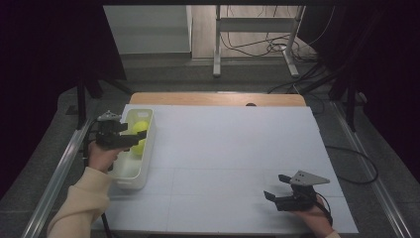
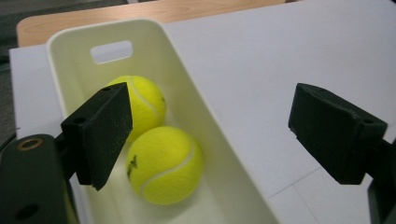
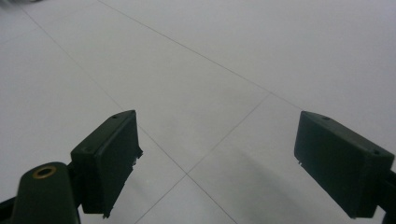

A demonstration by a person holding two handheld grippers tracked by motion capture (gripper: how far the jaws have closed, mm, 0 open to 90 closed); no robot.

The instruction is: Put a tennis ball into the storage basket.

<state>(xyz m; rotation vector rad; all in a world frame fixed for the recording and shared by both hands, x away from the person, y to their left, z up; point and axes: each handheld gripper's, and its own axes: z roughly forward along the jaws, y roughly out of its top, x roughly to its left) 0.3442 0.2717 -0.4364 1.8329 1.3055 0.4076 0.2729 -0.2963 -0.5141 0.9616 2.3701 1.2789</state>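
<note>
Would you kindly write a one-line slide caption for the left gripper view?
Open left tool poised above a white bin holding two yellow tennis balls, on a white table.

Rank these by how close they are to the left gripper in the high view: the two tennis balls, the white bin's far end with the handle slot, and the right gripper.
Measured from the left gripper:
1. Two tennis balls, in the white bin right under its jaws; too close to rank apart.
2. Handle slot, at the bin's far end.
3. Right gripper, across the table at the near right corner.

White table top, cables on the floor beyond
</note>
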